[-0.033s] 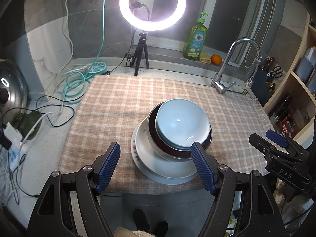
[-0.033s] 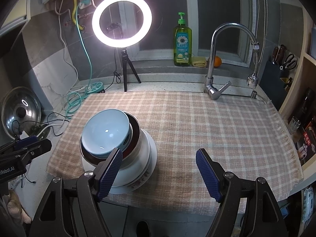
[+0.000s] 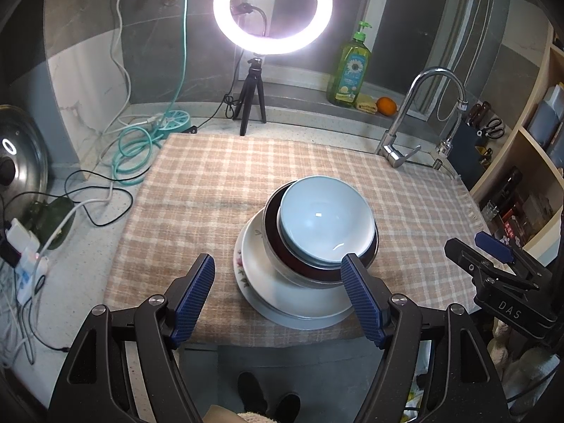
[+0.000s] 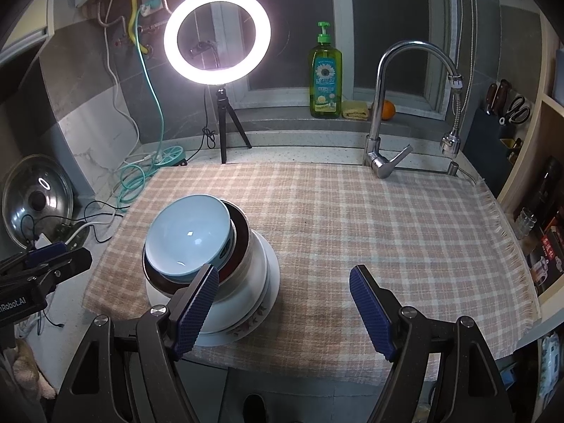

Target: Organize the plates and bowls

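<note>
While the light blue bowl [image 3: 326,224] sits tilted on top, it nests inside a dark-lined metal bowl [image 3: 282,250], and that one rests on white plates [image 3: 268,282] with a floral rim, all one stack on the checked cloth [image 3: 211,183] near its front edge. Both claws hang back from the pile and touch nothing: the left claw [image 3: 280,301] stands wide with the stack just beyond its right blue finger [image 3: 363,306], empty between its pads, and the right claw [image 4: 282,312] stands wide too, over bare cloth, the stack off behind its left finger [image 4: 195,312]. Out past the cloth on the tabletop [image 3: 81,268], a ring light [image 4: 216,33] glows on its tripod, a green soap bottle [image 4: 325,77] and an orange [image 4: 387,109] sit on the ledge, and a chrome faucet [image 4: 384,105] arches at the right.
</note>
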A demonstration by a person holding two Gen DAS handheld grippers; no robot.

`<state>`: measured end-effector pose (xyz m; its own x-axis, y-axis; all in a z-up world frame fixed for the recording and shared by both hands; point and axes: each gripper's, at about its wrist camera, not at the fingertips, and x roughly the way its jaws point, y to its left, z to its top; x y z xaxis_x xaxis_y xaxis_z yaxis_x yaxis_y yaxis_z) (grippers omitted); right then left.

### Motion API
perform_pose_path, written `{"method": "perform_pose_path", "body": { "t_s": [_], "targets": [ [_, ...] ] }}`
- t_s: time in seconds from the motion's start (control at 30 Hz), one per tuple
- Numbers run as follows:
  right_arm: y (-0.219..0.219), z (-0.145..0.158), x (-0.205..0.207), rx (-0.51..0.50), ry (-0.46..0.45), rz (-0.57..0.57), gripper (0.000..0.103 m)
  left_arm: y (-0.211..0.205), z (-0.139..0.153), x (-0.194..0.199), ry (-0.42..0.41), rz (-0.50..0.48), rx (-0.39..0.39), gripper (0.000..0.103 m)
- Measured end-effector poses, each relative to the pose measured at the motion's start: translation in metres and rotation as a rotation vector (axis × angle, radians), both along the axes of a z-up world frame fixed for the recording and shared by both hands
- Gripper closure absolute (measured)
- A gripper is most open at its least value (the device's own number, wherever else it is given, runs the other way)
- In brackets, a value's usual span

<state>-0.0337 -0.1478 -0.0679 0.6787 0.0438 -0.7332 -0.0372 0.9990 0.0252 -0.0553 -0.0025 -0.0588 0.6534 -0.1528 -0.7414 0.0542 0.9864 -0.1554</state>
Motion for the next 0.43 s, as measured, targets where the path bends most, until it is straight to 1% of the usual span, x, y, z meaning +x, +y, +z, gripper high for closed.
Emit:
{"method": "perform_pose_path", "body": {
  "t_s": [0.13,0.2,0.27,0.43],
  "targets": [
    [-0.0004,-0.0008,0.0001,0.0,0.001,-0.001,0.03,0.0,-0.0005,0.0007,-0.002,0.002,0.0,0.029],
    [-0.0006,-0.0013,0.0006,-0.001,0.003,0.0,0.03,-0.0002,0.0003,-0.0006,-0.02,-0.007,-0.004,0.029],
    [-0.0012,-0.0031,0.002,-0.002,0.007,0.001,0.03,-0.0013,0.0014,-0.0021,-0.036,-0.011,0.013,0.029],
    [-0.0007,-0.004,0.0021,-0.002,0.009,0.002,0.03,0.0004,0.0,0.0018,-0.023,-0.006,0.021,0.029]
  ]
}}
